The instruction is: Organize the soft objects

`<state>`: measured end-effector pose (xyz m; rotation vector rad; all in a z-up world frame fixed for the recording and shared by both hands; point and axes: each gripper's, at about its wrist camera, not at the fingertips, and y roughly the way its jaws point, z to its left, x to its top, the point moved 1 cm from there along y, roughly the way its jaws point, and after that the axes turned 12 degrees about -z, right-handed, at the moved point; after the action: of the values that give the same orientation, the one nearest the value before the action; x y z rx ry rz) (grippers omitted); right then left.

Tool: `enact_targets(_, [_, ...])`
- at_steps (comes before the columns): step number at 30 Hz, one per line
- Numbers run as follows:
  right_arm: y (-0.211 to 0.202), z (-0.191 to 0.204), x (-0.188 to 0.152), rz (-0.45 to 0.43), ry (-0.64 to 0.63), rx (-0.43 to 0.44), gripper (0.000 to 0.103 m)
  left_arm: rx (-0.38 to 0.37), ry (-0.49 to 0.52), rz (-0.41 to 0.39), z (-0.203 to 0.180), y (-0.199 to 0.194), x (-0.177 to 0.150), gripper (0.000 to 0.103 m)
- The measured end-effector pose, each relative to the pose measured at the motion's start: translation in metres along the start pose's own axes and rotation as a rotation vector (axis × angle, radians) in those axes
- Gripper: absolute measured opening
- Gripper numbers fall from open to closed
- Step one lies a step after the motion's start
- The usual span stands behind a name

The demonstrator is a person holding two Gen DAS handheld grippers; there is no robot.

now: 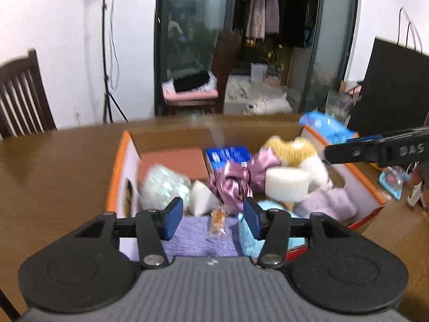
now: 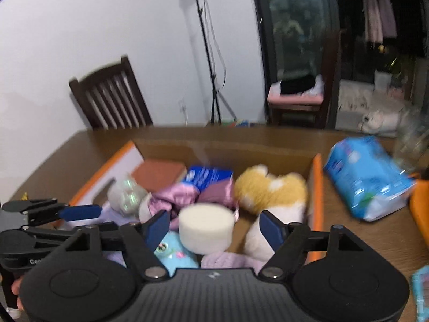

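Observation:
An orange-edged cardboard box on the wooden table holds soft things: a round white sponge, pink satin cloth, a yellow plush, a lilac towel, a light blue cloth and a blue packet. My left gripper is open and empty over the box's near edge. My right gripper is open, with the sponge lying in the box between its fingers, not gripped.
A blue plastic pack lies on the table right of the box. A dark wooden chair stands at the table's far left. A tripod and a pink-seated chair stand behind. A black bag is at the right.

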<state>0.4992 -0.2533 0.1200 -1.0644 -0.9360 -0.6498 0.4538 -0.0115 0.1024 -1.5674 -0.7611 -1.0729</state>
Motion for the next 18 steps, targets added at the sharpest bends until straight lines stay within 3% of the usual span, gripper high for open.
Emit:
enact_targets(8, [-0.097, 0.004, 0.027, -0.132, -0.034, -0.063, 0.075, 0.026, 0.01, -0.1, -0.012, -0.074, 0.026, 0.059])
enact_targets(10, [-0.111, 0.007, 0.024, -0.139, -0.029, -0.066, 0.075, 0.033, 0.014, -0.122, -0.017, -0.089, 0.023, 0.063])
enact_targets(13, [-0.132, 0.017, 0.011, -0.177, -0.046, -0.073, 0.076, 0.048, 0.022, -0.208, -0.025, -0.117, 0.012, 0.078])
enact_targets(15, [-0.148, 0.025, -0.005, -0.25, -0.076, -0.074, 0.086, 0.066, 0.024, -0.283, -0.031, -0.135, 0.001, 0.088])
enact_targets(18, [-0.172, 0.039, -0.04, -0.439, -0.134, -0.106, 0.098, 0.06, 0.021, -0.406, -0.039, -0.161, -0.024, 0.094])
